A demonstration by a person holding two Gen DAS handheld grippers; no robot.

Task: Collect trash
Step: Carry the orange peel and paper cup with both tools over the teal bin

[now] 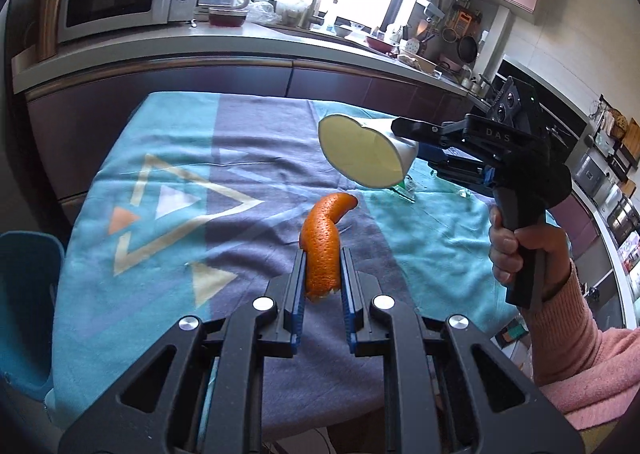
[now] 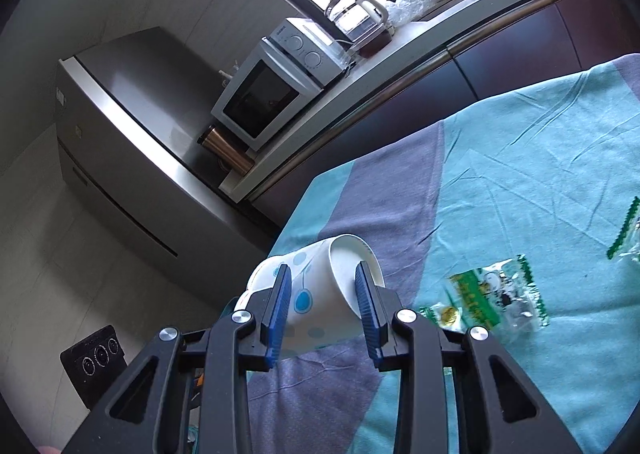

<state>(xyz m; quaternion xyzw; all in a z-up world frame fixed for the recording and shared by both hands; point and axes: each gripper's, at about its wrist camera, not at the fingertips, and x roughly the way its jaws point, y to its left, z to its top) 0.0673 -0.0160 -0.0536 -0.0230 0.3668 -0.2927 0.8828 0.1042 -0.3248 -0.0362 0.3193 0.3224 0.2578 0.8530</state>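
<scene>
Left gripper (image 1: 322, 274): clamped on orange peel (image 1: 324, 242), long axis along the fingers, tip toward paper cup (image 1: 366, 155) | Right gripper (image 2: 324, 302): squeezing that cup sideways, mouth facing peel, above tablecloth (image 1: 160, 181) | Wrapper (image 2: 492, 294): on cloth, nearest right gripper.

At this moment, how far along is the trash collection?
Midway. In hand: the left gripper pinches an orange peel above the cloth, and the right gripper holds a paper cup on its side, its mouth facing the peel. Still left: a green-printed plastic wrapper and another scrap lie on the tablecloth. No bin is in view, so nothing looks disposed of yet.
</scene>
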